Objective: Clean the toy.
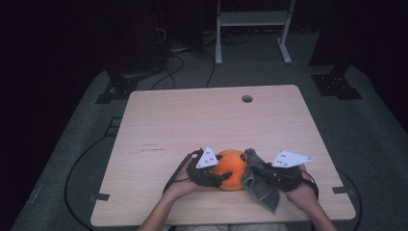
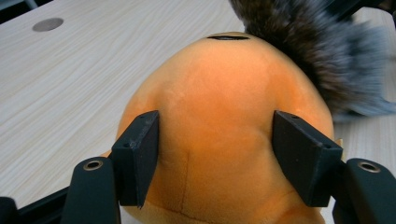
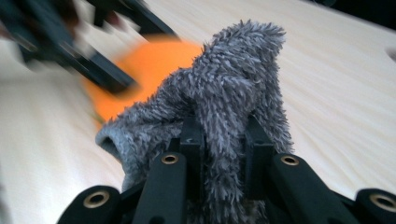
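High view: left gripper point(image 1: 222, 176) clamps round orange plush ball point(image 1: 232, 168) near light wooden table's point(image 1: 202, 115) front edge; right gripper point(image 1: 256, 169) pinches fuzzy grey cloth point(image 1: 260, 190), touching ball's right side.

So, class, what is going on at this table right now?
A person holds a tool in each hand at a wooden table. The left tool is clamped on an orange plush toy near the table's front edge. The right tool is shut on a fuzzy grey cloth, which is bunched up against the toy's side, as if to wipe it.
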Motion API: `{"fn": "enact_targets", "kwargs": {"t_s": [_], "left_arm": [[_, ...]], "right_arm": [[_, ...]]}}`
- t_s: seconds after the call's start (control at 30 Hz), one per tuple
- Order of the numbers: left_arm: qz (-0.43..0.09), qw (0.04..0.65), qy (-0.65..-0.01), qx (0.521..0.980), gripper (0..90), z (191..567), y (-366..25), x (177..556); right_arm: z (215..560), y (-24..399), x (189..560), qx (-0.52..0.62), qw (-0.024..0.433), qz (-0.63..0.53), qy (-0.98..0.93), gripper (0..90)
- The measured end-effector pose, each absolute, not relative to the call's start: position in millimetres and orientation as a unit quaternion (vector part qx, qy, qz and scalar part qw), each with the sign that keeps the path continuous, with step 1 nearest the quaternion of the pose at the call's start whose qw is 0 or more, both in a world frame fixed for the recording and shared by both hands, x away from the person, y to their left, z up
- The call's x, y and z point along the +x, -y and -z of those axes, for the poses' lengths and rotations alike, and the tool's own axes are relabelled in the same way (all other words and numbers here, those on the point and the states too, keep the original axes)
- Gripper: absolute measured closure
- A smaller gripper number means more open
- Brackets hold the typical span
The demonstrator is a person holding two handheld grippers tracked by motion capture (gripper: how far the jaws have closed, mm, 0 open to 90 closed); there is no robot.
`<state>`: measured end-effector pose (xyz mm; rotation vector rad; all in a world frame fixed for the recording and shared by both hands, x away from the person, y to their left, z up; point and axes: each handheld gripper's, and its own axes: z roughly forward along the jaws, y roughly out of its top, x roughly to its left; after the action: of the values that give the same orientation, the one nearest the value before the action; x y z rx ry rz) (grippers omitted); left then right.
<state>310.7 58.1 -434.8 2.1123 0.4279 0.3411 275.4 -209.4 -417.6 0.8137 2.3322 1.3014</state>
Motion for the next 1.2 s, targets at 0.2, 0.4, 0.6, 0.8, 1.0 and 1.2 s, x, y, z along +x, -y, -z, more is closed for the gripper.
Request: {"fn": "enact_targets", "kwargs": {"t_s": [0.2, 0.4, 0.6, 0.8, 1.0, 1.2], "left_arm": [[-0.128, 0.466, -0.17, 0.859, 33.4, 436, -61, 310], [-0.128, 0.464, -0.157, 0.862, 33.5, 436, -58, 308], [-0.139, 0.486, -0.159, 0.848, 22.8, 422, -63, 305], [-0.133, 0.468, -0.176, 0.856, 24.0, 430, -58, 307], [-0.125, 0.468, -0.159, 0.86, 27.1, 432, -58, 304], [-0.121, 0.451, -0.121, 0.876, 28.2, 433, -53, 297]], "right_arm": [[430, 213, 281, 0.297, 0.162, -0.445, -0.829, 73.6], [425, 227, 283, 0.324, 0.146, -0.468, -0.809, 73.7], [425, 206, 277, 0.292, 0.155, -0.459, -0.824, 73.7], [426, 208, 272, 0.289, 0.152, -0.463, -0.824, 73.5], [442, 234, 289, 0.348, 0.152, -0.425, -0.822, 73.8], [415, 220, 280, 0.312, 0.14, -0.489, -0.802, 73.7]]}}
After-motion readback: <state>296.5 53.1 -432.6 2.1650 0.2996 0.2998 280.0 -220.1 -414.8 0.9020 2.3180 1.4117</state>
